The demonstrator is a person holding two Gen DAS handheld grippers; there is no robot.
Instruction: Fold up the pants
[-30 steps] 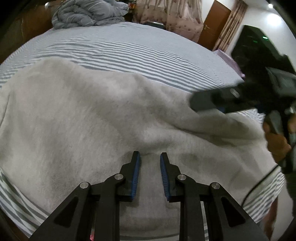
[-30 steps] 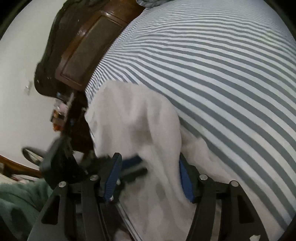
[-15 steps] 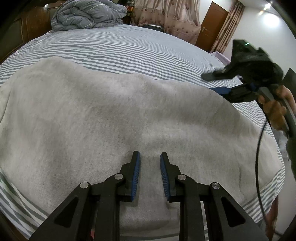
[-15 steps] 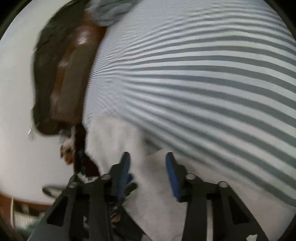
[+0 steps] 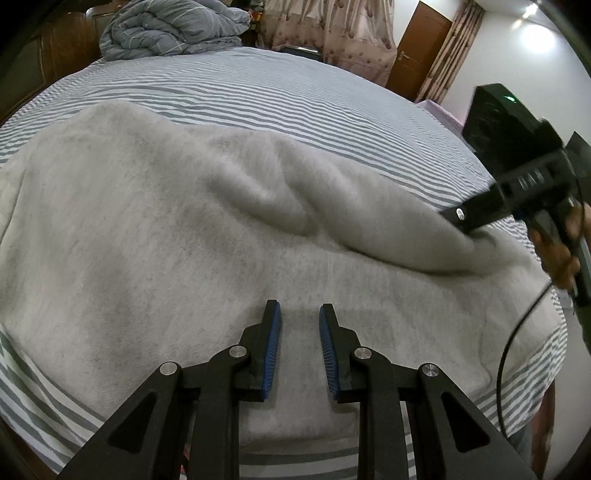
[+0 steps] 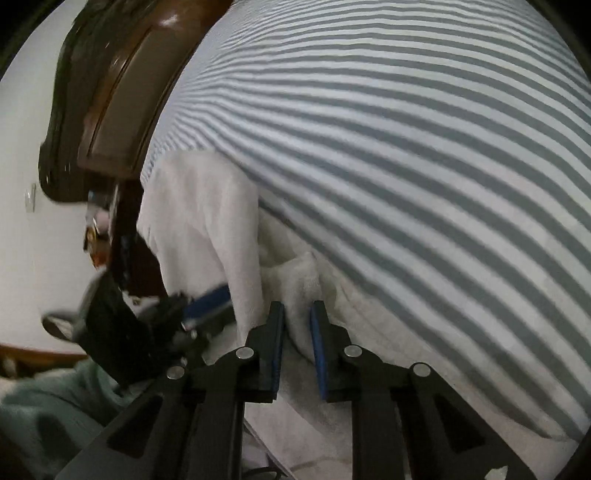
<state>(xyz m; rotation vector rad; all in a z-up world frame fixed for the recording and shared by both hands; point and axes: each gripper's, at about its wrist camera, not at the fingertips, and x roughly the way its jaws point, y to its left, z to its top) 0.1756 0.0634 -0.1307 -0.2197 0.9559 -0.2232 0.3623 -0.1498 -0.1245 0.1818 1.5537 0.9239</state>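
Note:
Light grey fleece pants (image 5: 155, 229) lie spread across the striped bed (image 5: 295, 99). My left gripper (image 5: 297, 314) is open a little and empty, just above the pants near their front edge. My right gripper (image 6: 297, 310) is shut on a bunched fold of the pants (image 6: 295, 280) at their right end. In the left wrist view it (image 5: 469, 221) lifts that edge into a raised ridge (image 5: 369, 210). The left gripper also shows, blurred, in the right wrist view (image 6: 207, 299).
A rolled blue-grey duvet (image 5: 170, 29) lies at the far head of the bed. A dark wooden headboard (image 6: 122, 110) runs along the left. A door (image 5: 417, 51) and curtains (image 5: 325, 29) stand behind. A black cable (image 5: 517, 332) hangs from the right gripper.
My right gripper has come down from above the bed and closed on the pants' right edge, raising a fold. My left gripper has stayed in place.

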